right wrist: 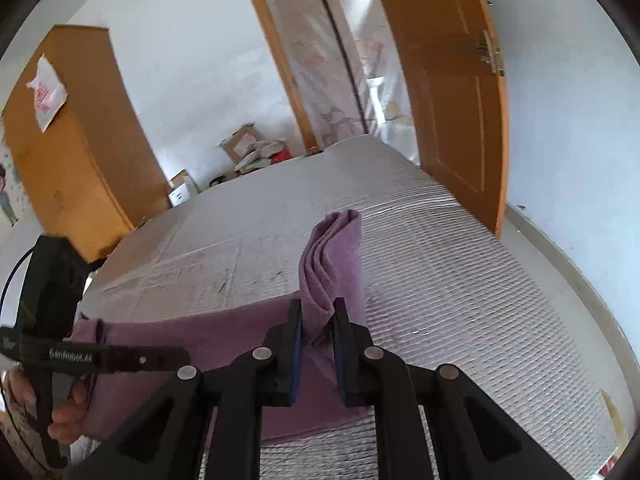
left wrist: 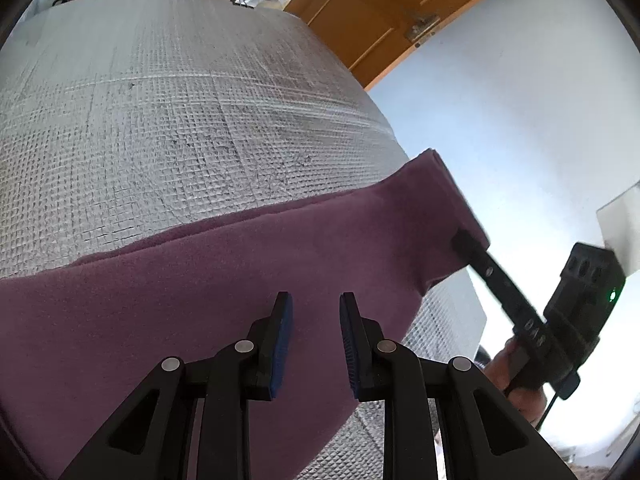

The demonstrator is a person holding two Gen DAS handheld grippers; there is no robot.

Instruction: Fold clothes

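Note:
A purple cloth [left wrist: 224, 300] lies on a silver quilted mat [left wrist: 160, 120], partly folded. In the left wrist view my left gripper [left wrist: 316, 320] hovers over the flat cloth with its blue pads apart and nothing between them. The right gripper [left wrist: 466, 242] bites the cloth's right corner there and lifts it. In the right wrist view my right gripper [right wrist: 318, 320] is shut on a bunched fold of the cloth [right wrist: 332, 256], which stands up beyond the pads. The left gripper [right wrist: 176, 358] shows at the lower left of that view, held by a hand [right wrist: 64, 420].
The mat [right wrist: 440, 280] covers a bed-like surface with its edge close on the right. An open wooden door [right wrist: 448, 100] stands past the far right corner, a wooden wardrobe [right wrist: 72, 152] at the left, and cardboard boxes [right wrist: 244, 144] on the floor behind.

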